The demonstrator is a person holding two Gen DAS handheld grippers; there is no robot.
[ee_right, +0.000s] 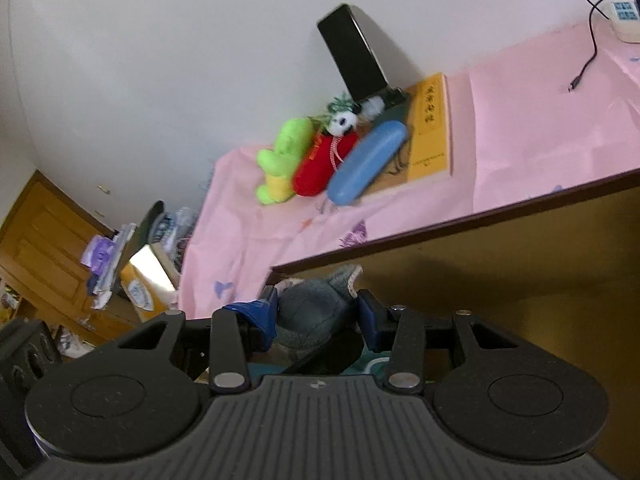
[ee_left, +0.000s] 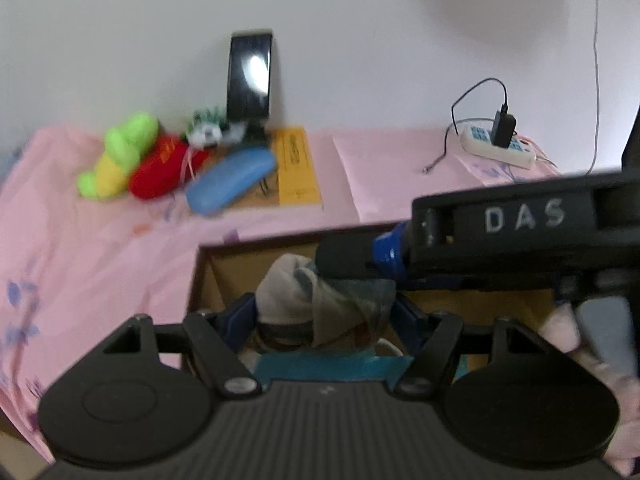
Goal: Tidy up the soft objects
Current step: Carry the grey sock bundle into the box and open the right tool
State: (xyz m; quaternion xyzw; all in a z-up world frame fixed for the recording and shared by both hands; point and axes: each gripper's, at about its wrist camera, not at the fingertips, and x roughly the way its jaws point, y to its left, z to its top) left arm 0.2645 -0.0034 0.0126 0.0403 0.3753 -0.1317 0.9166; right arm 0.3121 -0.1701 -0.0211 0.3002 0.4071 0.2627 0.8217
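We see left gripper (ee_left: 324, 316) closed on a grey cloth bundle (ee_left: 304, 300) over the box (ee_left: 224, 268), its lower part hidden, right gripper (ee_right: 316, 316) pinching a grey-green cloth (ee_right: 316, 304) at the box's corner, box contents blurred, both grippers tilted down, plush toys (ee_left: 132, 160) beyond the box.

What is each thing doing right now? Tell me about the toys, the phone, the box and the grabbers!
Left gripper: jaws around a bundle of grey socks, over the box.
Right gripper: jaws either side of a grey sock.
Cardboard box: open.
Green plush: lying on the pink cloth.
Red plush: lying beside it.
Blue case: closed.
Phone: propped upright, screen dark.
Charger: plugged into power strip.
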